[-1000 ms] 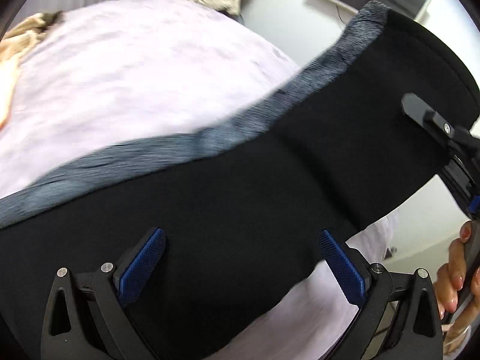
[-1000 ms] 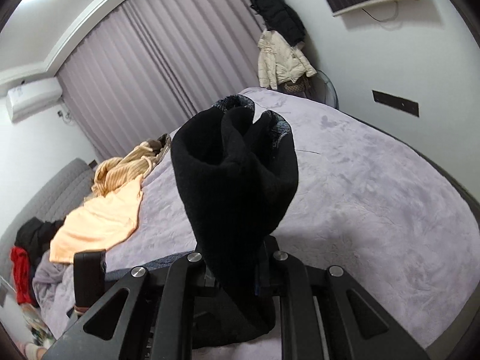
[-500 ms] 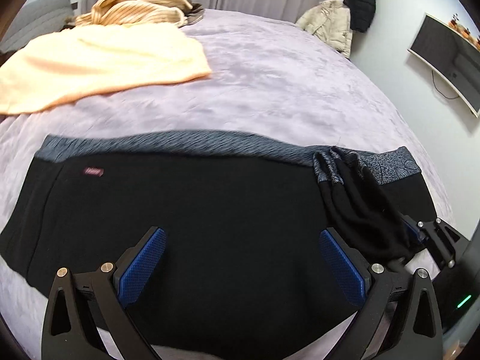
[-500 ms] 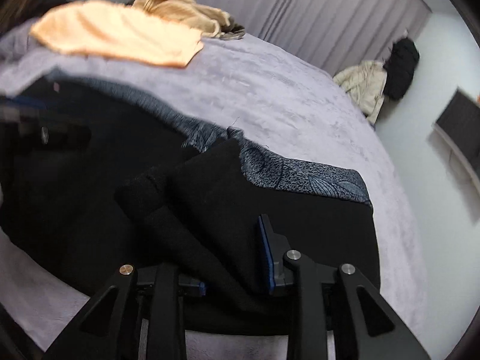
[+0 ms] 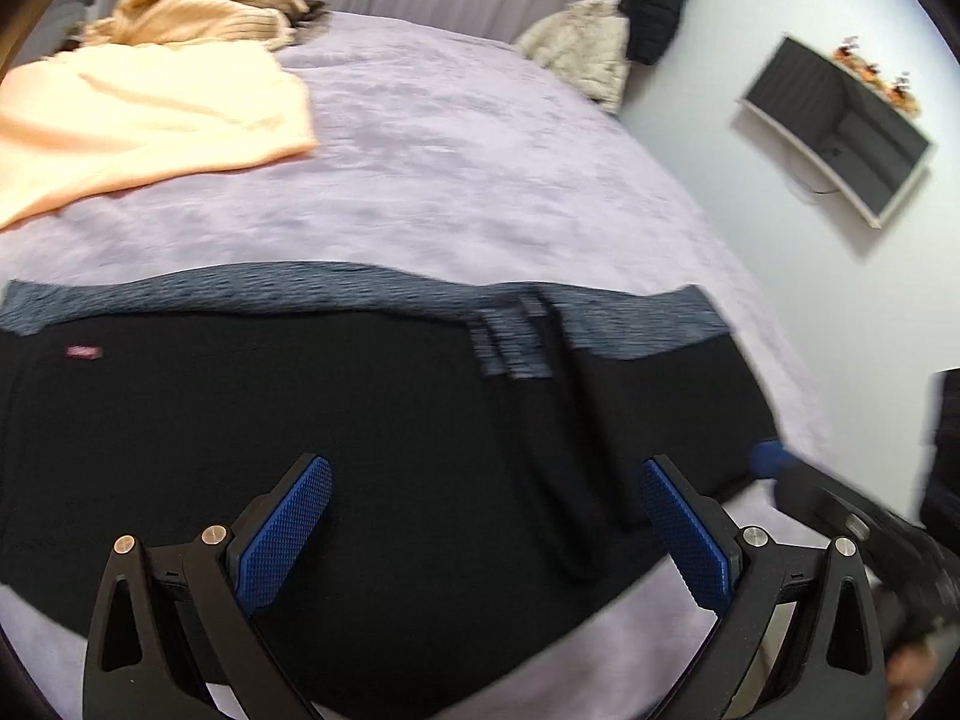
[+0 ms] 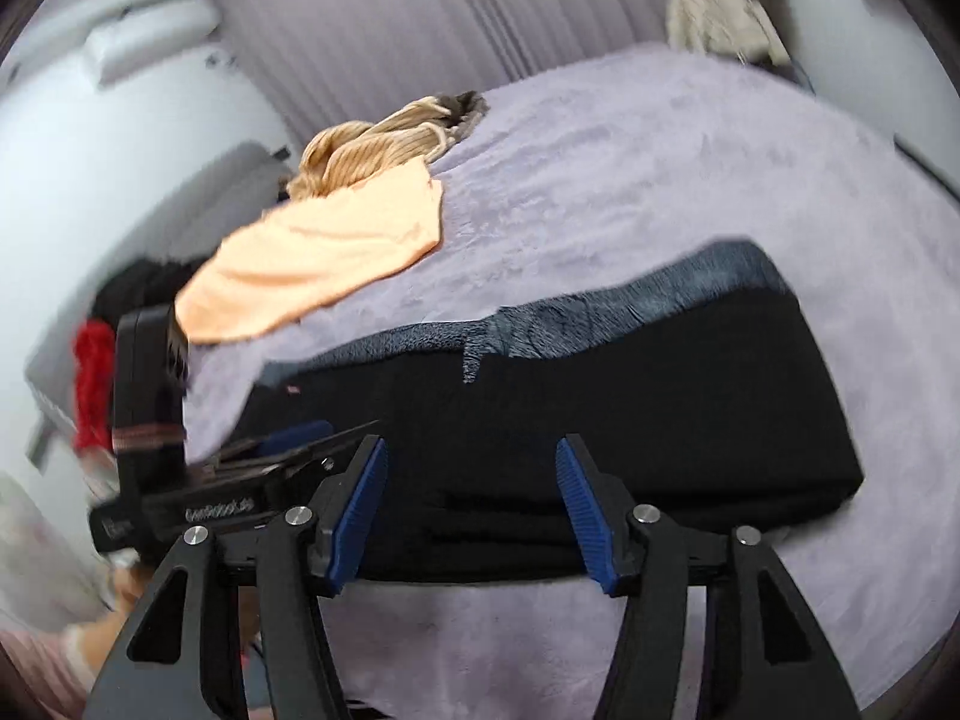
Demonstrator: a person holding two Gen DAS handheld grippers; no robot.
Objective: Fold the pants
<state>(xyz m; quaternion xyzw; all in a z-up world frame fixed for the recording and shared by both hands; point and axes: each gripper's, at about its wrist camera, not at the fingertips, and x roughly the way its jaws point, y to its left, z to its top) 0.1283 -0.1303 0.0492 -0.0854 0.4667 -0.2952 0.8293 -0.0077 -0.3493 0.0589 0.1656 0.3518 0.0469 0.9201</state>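
Observation:
Black pants [image 5: 300, 408] with a grey patterned waistband [image 5: 240, 288] lie folded across the lavender bed [image 5: 480, 168]. A narrow folded strip of them lies on top toward the right. My left gripper [image 5: 486, 528] hovers just above the black cloth, open, with nothing pinched. In the right wrist view the pants [image 6: 600, 396] form a flat black slab. My right gripper [image 6: 471, 504] is at their near edge, its jaws opening with no cloth pressed between the pads. The left gripper [image 6: 282, 444] shows blurred at the left, and the right gripper [image 5: 780, 468] enters at the lower right.
A peach garment [image 5: 138, 120] and a tan ribbed sweater [image 5: 198, 12] lie at the bed's far left. Coats [image 5: 588, 42] hang by the curtain and a screen [image 5: 840, 126] is on the right wall. Red and dark clothes [image 6: 93, 372] sit beside the bed.
The pants came down from hanging between the grippers to lying on the bed. My right gripper let go of the bunched black cloth and drew back to the near edge.

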